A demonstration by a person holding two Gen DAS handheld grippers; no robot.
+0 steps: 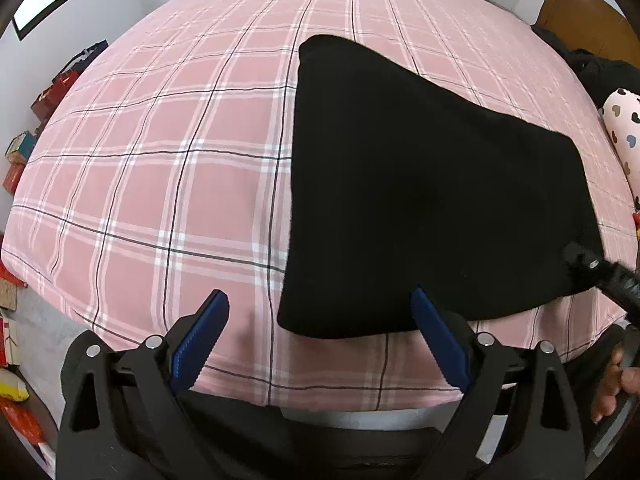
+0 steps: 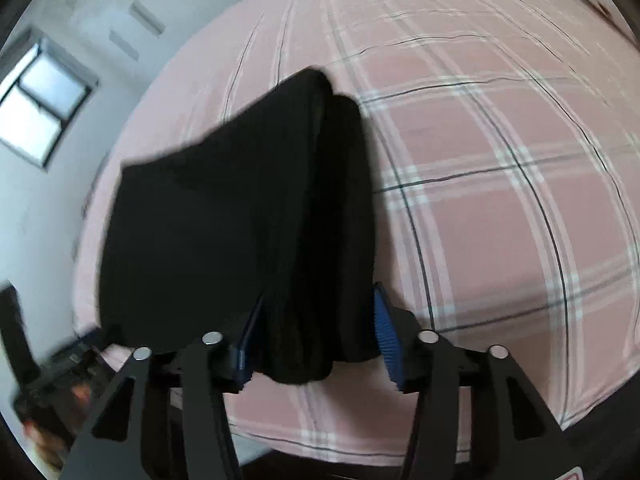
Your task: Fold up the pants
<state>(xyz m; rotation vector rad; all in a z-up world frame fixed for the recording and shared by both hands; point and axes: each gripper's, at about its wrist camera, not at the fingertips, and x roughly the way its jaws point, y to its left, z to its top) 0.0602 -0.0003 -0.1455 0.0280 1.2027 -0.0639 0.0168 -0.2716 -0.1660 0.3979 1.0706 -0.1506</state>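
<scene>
Pink plaid bed (image 1: 160, 168) bare beside black pants (image 1: 420, 200).

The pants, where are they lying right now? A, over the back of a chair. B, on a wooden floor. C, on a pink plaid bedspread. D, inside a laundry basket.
C: the black pants lie folded flat on the pink plaid bedspread, which shows around them in both wrist views.
</scene>
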